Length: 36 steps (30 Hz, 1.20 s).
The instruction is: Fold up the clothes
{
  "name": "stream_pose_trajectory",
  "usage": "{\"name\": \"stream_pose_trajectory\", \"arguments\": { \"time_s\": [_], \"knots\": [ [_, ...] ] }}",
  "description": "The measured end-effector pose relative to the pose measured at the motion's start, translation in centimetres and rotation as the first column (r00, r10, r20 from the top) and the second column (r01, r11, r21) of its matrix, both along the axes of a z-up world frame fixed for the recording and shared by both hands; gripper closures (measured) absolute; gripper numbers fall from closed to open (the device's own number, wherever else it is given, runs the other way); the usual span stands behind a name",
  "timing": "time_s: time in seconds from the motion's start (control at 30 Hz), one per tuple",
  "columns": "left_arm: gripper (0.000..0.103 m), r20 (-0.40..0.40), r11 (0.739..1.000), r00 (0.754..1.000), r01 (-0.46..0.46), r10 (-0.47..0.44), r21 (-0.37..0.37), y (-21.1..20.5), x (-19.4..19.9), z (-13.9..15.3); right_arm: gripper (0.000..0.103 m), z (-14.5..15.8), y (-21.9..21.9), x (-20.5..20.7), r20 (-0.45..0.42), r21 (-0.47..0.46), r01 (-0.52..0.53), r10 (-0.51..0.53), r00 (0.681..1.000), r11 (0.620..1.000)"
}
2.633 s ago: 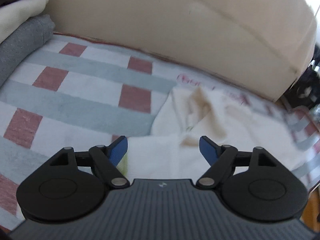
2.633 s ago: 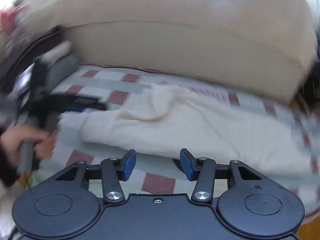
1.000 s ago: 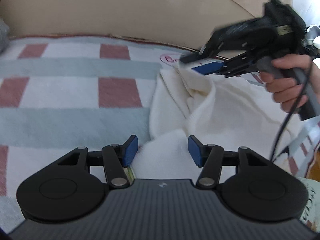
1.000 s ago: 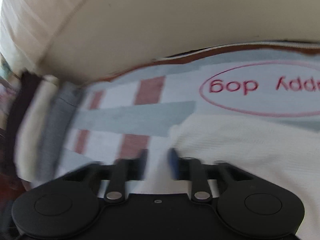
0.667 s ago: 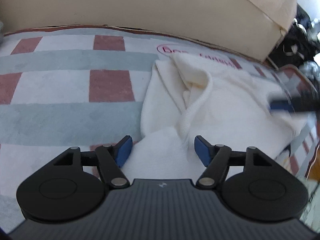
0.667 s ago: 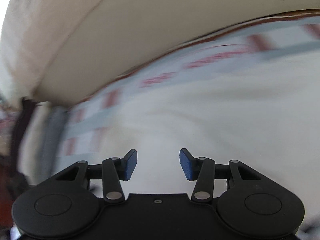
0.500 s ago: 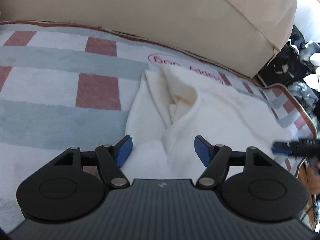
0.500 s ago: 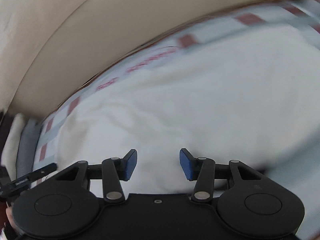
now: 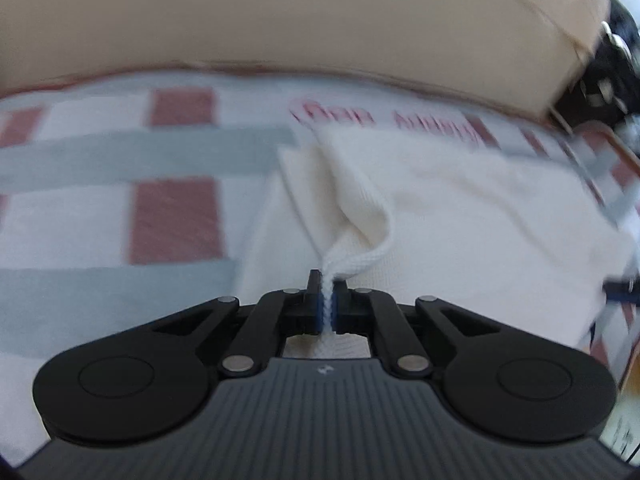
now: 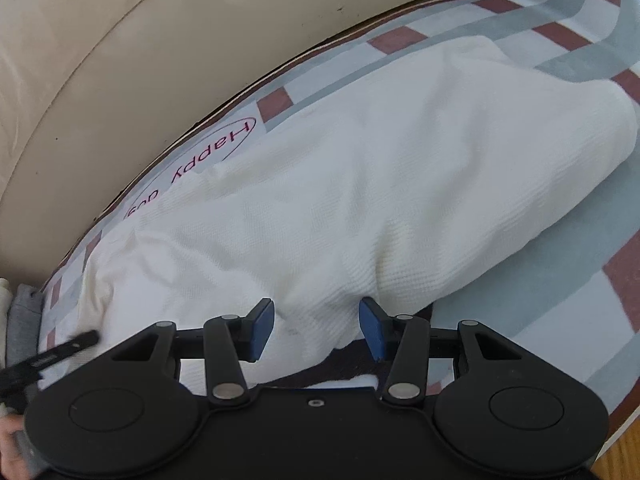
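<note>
The left tool (image 9: 327, 305) is clenched on a ribbed edge of the cream garment (image 10: 360, 184), which lies on the checked blanket (image 9: 120, 160) near its back edge beside the sofa cushion (image 9: 280, 20), while the right tool (image 10: 316, 328) is released, its jaws straddling the garment's near edge.

Cream knit garment (image 10: 400, 184) is lying spread on the checked blanket (image 10: 540, 304), ribbed edge (image 9: 352, 260) lifting, pinched up.

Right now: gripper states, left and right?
Left gripper: shut on the white garment's ribbed edge.
Right gripper: open over the garment, pads not pressing.
</note>
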<state>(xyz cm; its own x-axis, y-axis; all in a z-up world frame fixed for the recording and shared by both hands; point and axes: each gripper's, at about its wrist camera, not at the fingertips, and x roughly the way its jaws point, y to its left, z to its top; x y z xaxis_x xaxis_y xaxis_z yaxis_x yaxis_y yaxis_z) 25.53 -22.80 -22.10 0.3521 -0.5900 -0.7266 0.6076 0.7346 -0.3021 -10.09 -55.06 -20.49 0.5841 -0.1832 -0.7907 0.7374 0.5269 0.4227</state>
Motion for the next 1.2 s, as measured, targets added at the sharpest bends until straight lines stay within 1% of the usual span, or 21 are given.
{"name": "stream_pose_trajectory", "arguments": {
  "time_s": [0.03,0.13,0.2,0.23,0.27,0.3,0.33,0.4,0.43,0.47,0.5,0.6,0.63,0.73,0.8,0.87,0.93,1.03,1.07,1.13,1.2],
  "knots": [
    [0.099,0.016,0.999,0.999,-0.044,0.045,-0.027,1.1,-0.2,0.9,0.05,-0.2,0.0,-0.1,-0.002,0.0,0.004,-0.004,1.0,1.0],
    [0.099,-0.016,0.985,0.985,-0.169,0.17,0.035,3.4,-0.6,1.3,0.049,-0.8,-0.1,-0.8,-0.018,0.01,0.016,-0.016,1.0,1.0],
    [0.097,-0.101,0.984,0.98,-0.162,0.169,0.075,3.3,0.1,-0.3,0.049,-1.1,-0.3,-1.2,-0.03,0.0,0.027,-0.027,0.999,1.0],
    [0.09,-0.129,0.978,0.972,-0.183,0.195,0.099,3.4,0.4,-0.9,0.049,-1.2,-0.5,-1.4,-0.034,-0.006,0.035,-0.035,0.999,0.999],
    [0.085,-0.13,0.975,0.969,-0.196,0.208,0.103,3.7,0.4,-0.6,0.049,-1.3,-0.8,-1.7,-0.037,-0.013,0.05,-0.05,0.998,0.999],
    [0.083,-0.129,0.972,0.967,-0.208,0.22,0.107,4.0,0.3,-0.3,0.049,-1.3,-1.1,-2.0,-0.038,-0.02,0.069,-0.07,0.997,0.997],
    [0.083,-0.083,0.971,0.972,-0.21,0.22,0.113,4.3,-0.2,0.8,0.049,-1.3,-1.5,-2.3,-0.038,-0.024,0.09,-0.091,0.995,0.996],
    [0.079,0.018,0.969,0.977,-0.214,0.214,0.126,4.8,-1.3,3.1,0.049,-1.3,-2.2,-3.4,-0.029,-0.018,0.134,-0.135,0.99,0.991],
    [0.072,0.056,0.972,0.981,-0.194,0.188,0.132,5.0,-1.9,3.9,0.049,-1.2,-2.5,-4.0,-0.025,-0.015,0.157,-0.157,0.987,0.987],
    [0.065,0.064,0.98,0.985,-0.164,0.158,0.115,5.2,-2.3,4.5,0.049,-1.2,-2.8,-4.7,-0.021,-0.013,0.18,-0.181,0.983,0.984],
    [0.063,0.07,0.986,0.989,-0.134,0.128,0.095,5.4,-2.7,5.0,0.049,-1.2,-3.1,-5.3,-0.018,-0.013,0.204,-0.204,0.979,0.979],
    [0.061,-0.007,0.999,1.0,0.03,-0.03,0.011,4.5,-4.2,5.1,0.048,-1.3,-4.2,-7.4,-0.005,0.002,0.291,-0.291,0.957,0.957],
    [0.061,-0.036,0.996,0.995,0.089,-0.089,-0.014,3.9,-4.7,5.0,0.048,-1.4,-4.7,-8.1,0.003,0.01,0.321,-0.321,0.947,0.947],
    [0.061,-0.029,0.966,0.965,0.259,-0.259,-0.006,1.1,-6.8,4.0,0.048,-1.8,-5.9,-10.0,0.034,0.035,0.402,-0.403,0.914,0.915],
    [0.061,-0.008,0.962,0.963,0.271,-0.271,0.029,-0.1,-7.7,2.7,0.048,-2.1,-6.8,-11.1,0.06,0.051,0.445,-0.447,0.892,0.894],
    [0.061,-0.049,0.962,0.965,0.26,-0.257,0.079,-0.8,-7.1,1.1,0.048,-2.4,-7.7,-12.1,0.089,0.067,0.485,-0.489,0.868,0.872],
    [0.061,-0.092,0.97,0.967,0.24,-0.236,0.038,-0.1,-6.2,0.5,0.048,-2.8,-8.8,-12.7,0.133,0.092,0.521,-0.529,0.838,0.849],
    [0.061,-0.126,0.981,0.975,0.19,-0.185,0.028,1.0,-5.2,0.3,0.048,-3.4,-9.9,-13.1,0.221,0.123,0.551,-0.564,0.796,0.826],
    [0.061,-0.129,0.983,0.977,0.177,-0.171,0.039,1.3,-5.1,0.0,0.048,-3.5,-10.1,-12.9,0.236,0.118,0.554,-0.565,0.791,0.824],
    [0.061,-0.132,0.986,0.979,0.16,-0.152,0.051,1.8,-5.0,-0.4,0.048,-4.0,-10.6,-12.0,0.228,0.121,0.541,-0.554,0.801,0.832],
    [0.061,-0.125,0.984,0.979,0.171,-0.163,0.056,1.7,-5.0,-0.4,0.041,-4.8,-10.9,-10.6,0.212,0.111,0.524,-0.535,0.818,0.844]
  ]
}}
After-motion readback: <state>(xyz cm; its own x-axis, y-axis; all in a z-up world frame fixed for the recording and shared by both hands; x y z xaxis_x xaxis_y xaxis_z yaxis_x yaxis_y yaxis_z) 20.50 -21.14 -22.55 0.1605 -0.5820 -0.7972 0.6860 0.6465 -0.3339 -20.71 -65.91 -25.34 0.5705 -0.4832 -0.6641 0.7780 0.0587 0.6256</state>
